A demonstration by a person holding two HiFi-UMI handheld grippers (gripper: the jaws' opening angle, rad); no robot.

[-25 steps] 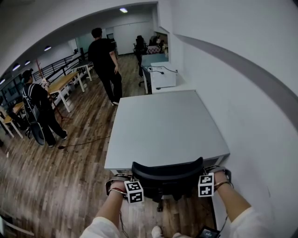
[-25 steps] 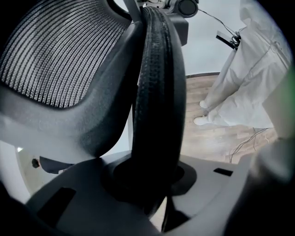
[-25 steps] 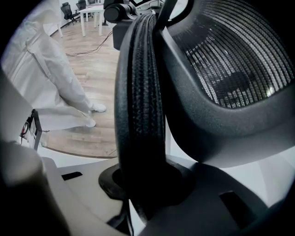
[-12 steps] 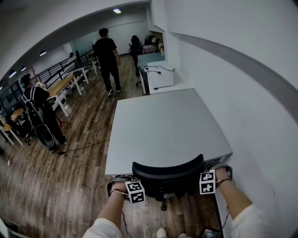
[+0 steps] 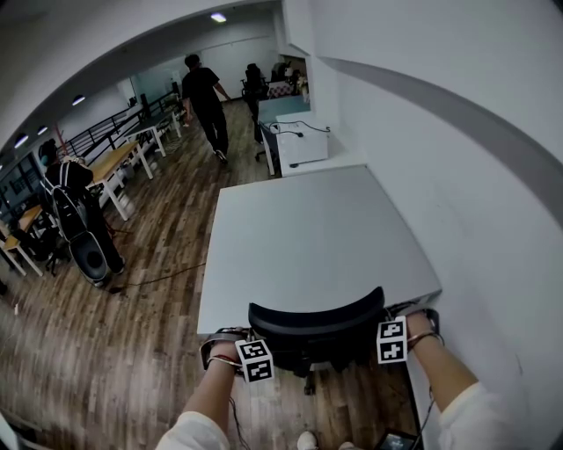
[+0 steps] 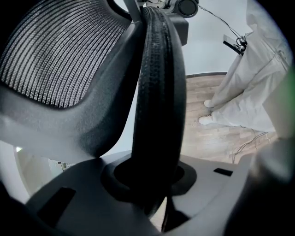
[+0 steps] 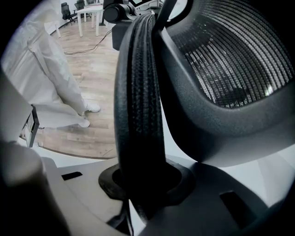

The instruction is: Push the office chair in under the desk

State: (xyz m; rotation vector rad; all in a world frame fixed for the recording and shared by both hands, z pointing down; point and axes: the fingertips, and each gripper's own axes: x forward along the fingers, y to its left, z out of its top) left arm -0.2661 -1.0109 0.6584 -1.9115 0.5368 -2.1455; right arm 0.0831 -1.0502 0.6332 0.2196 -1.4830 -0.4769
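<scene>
Wood floor (image 5: 132, 352), grey desk (image 5: 317, 228) by the wall, and the chair (image 5: 318, 323) stood with its backrest at the desk's near edge. Left gripper (image 6: 154, 184) was clamped on the backrest's left rim, right gripper (image 7: 140, 184) on its right.

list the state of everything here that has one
office chair, upright, backrest by the desk's near edge
desk, top bare
left claw, shut on the backrest's left edge
right claw, shut on the backrest's right edge
ceiling light, on
</scene>
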